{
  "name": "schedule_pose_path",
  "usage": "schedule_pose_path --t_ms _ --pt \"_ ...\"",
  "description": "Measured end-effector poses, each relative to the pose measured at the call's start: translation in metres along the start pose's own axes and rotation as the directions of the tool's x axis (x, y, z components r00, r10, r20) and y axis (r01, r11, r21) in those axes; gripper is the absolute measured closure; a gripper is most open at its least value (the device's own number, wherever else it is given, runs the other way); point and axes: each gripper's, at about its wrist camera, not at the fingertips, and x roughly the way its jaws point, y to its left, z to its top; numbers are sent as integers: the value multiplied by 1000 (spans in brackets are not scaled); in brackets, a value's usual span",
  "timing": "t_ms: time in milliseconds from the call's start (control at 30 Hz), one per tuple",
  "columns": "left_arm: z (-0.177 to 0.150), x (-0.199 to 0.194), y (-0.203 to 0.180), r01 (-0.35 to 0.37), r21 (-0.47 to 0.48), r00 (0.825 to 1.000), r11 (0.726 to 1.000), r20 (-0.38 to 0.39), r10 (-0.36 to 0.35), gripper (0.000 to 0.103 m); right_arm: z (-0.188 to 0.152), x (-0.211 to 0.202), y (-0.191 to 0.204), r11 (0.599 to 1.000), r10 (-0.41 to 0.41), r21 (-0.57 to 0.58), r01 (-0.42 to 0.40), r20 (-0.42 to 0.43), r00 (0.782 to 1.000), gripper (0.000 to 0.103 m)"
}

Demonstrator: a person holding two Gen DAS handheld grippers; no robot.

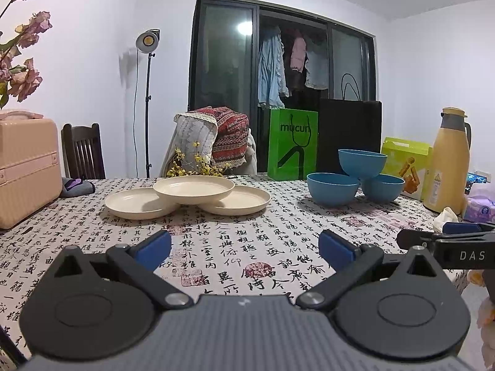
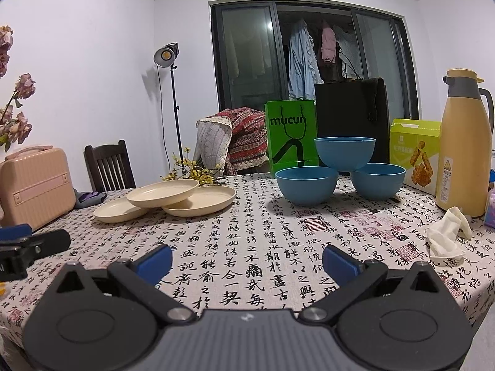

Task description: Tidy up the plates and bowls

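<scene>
Three cream plates lie on the table: a top plate (image 1: 194, 186) (image 2: 163, 193) rests across a left plate (image 1: 136, 205) (image 2: 119, 211) and a right plate (image 1: 244, 203) (image 2: 210, 202). Three blue bowls form a small pyramid: an upper bowl (image 1: 362, 162) (image 2: 344, 152) sits on a near-left bowl (image 1: 332, 188) (image 2: 305, 184) and a right bowl (image 1: 383, 187) (image 2: 379, 183). My left gripper (image 1: 244, 249) is open near the table's front, far short of the plates. My right gripper (image 2: 247, 262) is open too, well short of the bowls, with nothing between its fingers.
A pink case (image 1: 27, 167) stands at the left, a yellow thermos (image 2: 464, 148) and a crumpled white glove (image 2: 447, 236) at the right. Green bag (image 1: 292, 143), black bag (image 1: 349, 133) and a yellow-green box (image 2: 414, 154) line the far edge. The patterned tablecloth (image 2: 247, 235) covers the table.
</scene>
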Motion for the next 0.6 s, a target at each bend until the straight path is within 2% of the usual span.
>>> schedule_pose_path --t_ms 600 --pt "0 -1 0 -1 -2 1000 1000 0 1 0 -1 0 1 1000 1 0 -1 -1 1000 0"
